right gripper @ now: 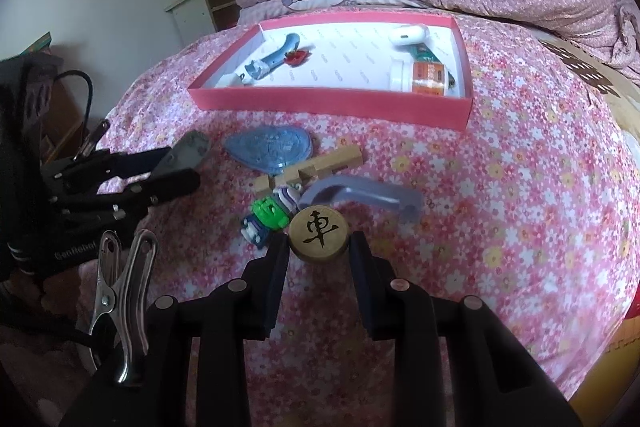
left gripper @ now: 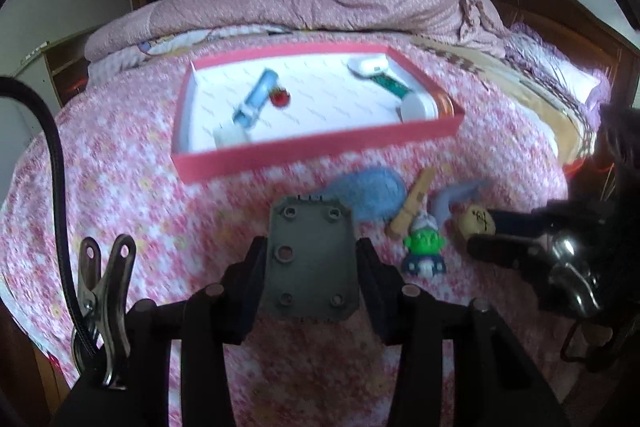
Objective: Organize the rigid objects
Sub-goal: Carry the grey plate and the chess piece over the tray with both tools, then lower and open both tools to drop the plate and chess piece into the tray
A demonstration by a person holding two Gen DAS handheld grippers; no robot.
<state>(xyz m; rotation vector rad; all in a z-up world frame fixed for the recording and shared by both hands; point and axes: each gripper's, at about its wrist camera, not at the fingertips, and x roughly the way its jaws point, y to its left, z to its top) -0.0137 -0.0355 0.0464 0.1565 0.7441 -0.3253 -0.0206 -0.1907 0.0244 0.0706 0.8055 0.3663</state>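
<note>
My left gripper (left gripper: 312, 247) is shut on a grey rectangular plate (left gripper: 310, 263) and holds it above the bedspread; it also shows in the right wrist view (right gripper: 180, 163). My right gripper (right gripper: 318, 243) is open, its fingers on either side of a round wooden chess piece (right gripper: 319, 234) with a black character, which lies on the bed. That piece also shows in the left wrist view (left gripper: 476, 223). A pink box (right gripper: 332, 103) with a white floor lies beyond.
On the bed near the chess piece lie a green toy figure (right gripper: 266, 221), a grey-purple curved part (right gripper: 360, 195), a wooden block (right gripper: 310, 169) and a blue oval piece (right gripper: 270, 147). The box holds a blue tool (right gripper: 272, 61), a white case (right gripper: 408, 35) and a white jar (right gripper: 416, 77).
</note>
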